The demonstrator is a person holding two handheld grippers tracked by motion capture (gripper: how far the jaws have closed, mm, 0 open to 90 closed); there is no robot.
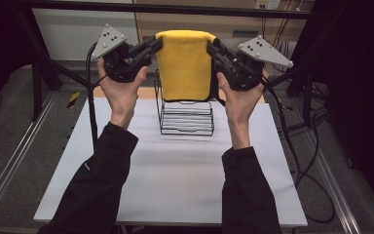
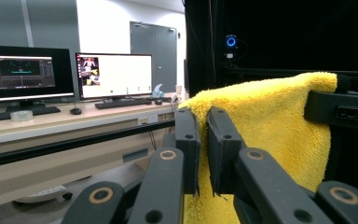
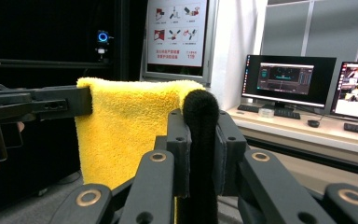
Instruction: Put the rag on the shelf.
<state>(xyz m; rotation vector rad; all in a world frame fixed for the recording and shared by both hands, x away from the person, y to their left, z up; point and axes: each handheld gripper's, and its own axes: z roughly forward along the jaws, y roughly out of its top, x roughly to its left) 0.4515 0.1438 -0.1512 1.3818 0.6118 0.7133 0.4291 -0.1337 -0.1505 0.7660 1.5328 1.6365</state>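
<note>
Sleeves/forearms: dark, enter from near edge of table (image 1: 175, 185), both raised.
Table: white top, bare in front of rack.
L gripper (image 1: 157, 45): clenched on towel's upper L corner; in left gripper view the jaws stand nearly together w/ yellow pile pinched between.
R gripper (image 1: 212, 47): clenched on upper R corner; in right gripper view a dark padded strip sits between the jaws, yellow cloth just behind.
Towel (image 1: 185, 63): yellow, fluffy, held up stretched between both grippers, hanging flat above the rack, lower hem near rack top.
Rack (image 1: 186, 117): black wire, mid-table, under towel.
Backgrnd: monitors (image 2: 65, 74) on desk, well apart.
Risk 1: thin corner pinch; the pile may slip out if hands pull apart.
Risk 2: hem could snag on rack wires when lowered.
Risk 3: uneven hand height, so towel would drape crooked.
</note>
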